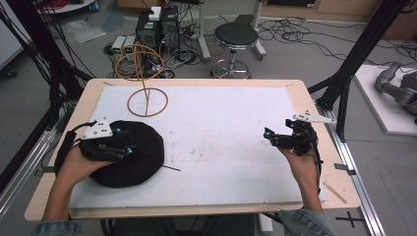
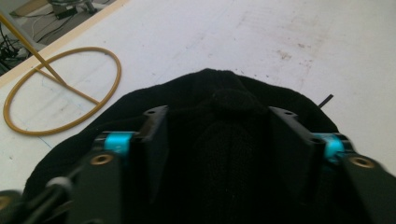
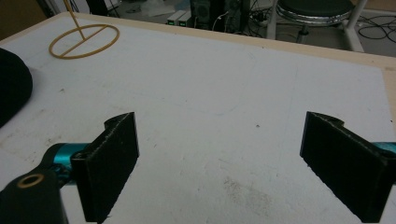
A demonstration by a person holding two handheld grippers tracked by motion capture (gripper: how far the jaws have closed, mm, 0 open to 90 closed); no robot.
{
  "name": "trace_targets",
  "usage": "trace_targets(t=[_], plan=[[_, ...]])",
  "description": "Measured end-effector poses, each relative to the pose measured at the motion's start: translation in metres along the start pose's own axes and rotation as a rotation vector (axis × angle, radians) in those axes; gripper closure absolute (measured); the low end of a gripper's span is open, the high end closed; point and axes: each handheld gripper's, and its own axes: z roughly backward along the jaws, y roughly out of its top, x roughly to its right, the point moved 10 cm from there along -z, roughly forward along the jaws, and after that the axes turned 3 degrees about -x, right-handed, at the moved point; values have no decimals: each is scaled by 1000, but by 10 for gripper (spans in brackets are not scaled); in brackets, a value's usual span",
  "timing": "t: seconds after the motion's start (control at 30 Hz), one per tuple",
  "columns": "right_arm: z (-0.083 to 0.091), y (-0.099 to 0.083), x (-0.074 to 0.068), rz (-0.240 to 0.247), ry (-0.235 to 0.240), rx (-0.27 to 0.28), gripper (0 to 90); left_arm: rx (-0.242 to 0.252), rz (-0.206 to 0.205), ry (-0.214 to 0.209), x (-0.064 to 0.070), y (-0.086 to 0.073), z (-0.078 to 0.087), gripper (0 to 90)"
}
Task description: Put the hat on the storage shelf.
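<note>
A black knit hat (image 1: 142, 164) lies flat at the left of the white mat (image 1: 221, 118). My left gripper (image 1: 125, 147) rests on top of it, held by a hand. In the left gripper view its jaws stand partly closed, and a raised fold of the hat (image 2: 224, 88) fills the gap between them (image 2: 217, 114). My right gripper (image 1: 269, 137) hovers low over the bare mat at the right. Its jaws are wide apart with nothing between them (image 3: 224, 130). The hat's edge (image 3: 11, 88) shows at the far left of the right gripper view.
A yellow wire stand (image 1: 147, 102), with a ring base, an upright and a loop on top, stands at the back left of the mat (image 2: 114, 74) (image 3: 84, 41). A thin black stick (image 1: 171, 168) lies beside the hat. A stool (image 1: 236, 37) and computer boxes (image 1: 157, 27) are on the floor beyond the table.
</note>
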Motion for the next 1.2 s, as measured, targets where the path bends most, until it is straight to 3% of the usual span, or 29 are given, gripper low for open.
trace_targets(t=[0.07,0.1,0.13,0.17,0.2,0.33,0.57,0.67,0.97,1.2], plan=[[0,0,-2,5,4,-1,113,-13,1,1,1,-2,-2,542],[0,0,-2,5,4,-1,113,-15,2,1,1,-2,-3,542],[1,1,-2,3,4,6,113,-21,3,1,1,-3,-3,615],[1,1,-2,3,4,6,113,-32,5,5,1,-4,-3,615],[2,2,-1,4,4,10,113,-42,9,12,0,-5,-4,676],[2,1,-1,0,5,7,113,-23,25,-1,1,-2,-1,721],[3,2,-2,11,3,11,113,95,80,-9,-3,15,18,742],[3,3,-3,12,2,10,113,155,98,11,-6,24,29,743],[5,5,-4,14,2,16,113,329,152,-13,-6,51,63,741],[8,7,-1,9,0,27,113,394,170,52,-11,65,82,741]])
